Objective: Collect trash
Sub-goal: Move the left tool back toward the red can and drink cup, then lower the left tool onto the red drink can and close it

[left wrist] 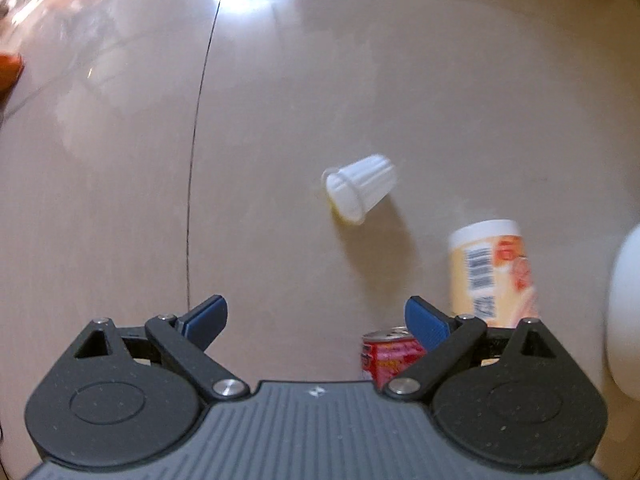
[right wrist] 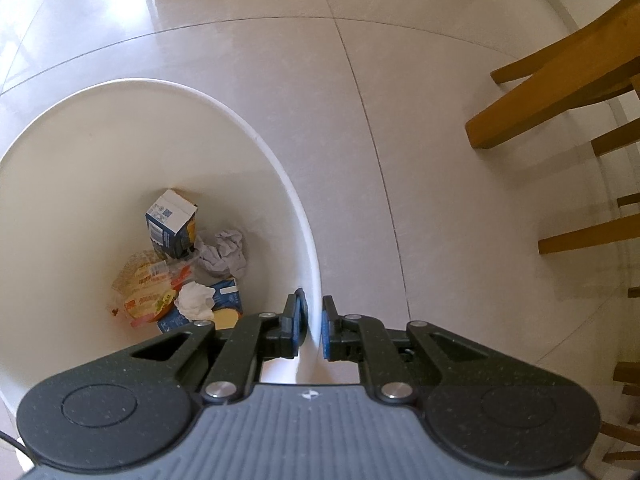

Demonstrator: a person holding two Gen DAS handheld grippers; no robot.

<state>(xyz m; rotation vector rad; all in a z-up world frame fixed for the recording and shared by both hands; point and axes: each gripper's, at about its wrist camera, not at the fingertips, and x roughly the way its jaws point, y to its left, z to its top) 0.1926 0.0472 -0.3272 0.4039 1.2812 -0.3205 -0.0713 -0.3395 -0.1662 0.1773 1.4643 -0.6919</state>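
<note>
In the left wrist view my left gripper is open above the tiled floor, with nothing between its blue pads. A white ribbed plastic cup lies on its side ahead of it. A pale yellow tub with a white lid stands to the right, and a red drinks can stands just inside the right finger. In the right wrist view my right gripper is shut on the rim of a white bin. Inside the bin lie a blue carton, crumpled paper and food wrappers.
A white rounded object fills the right edge of the left wrist view. Wooden chair legs stand on the pale tiles to the right of the bin. A dark grout line runs down the floor left of the cup.
</note>
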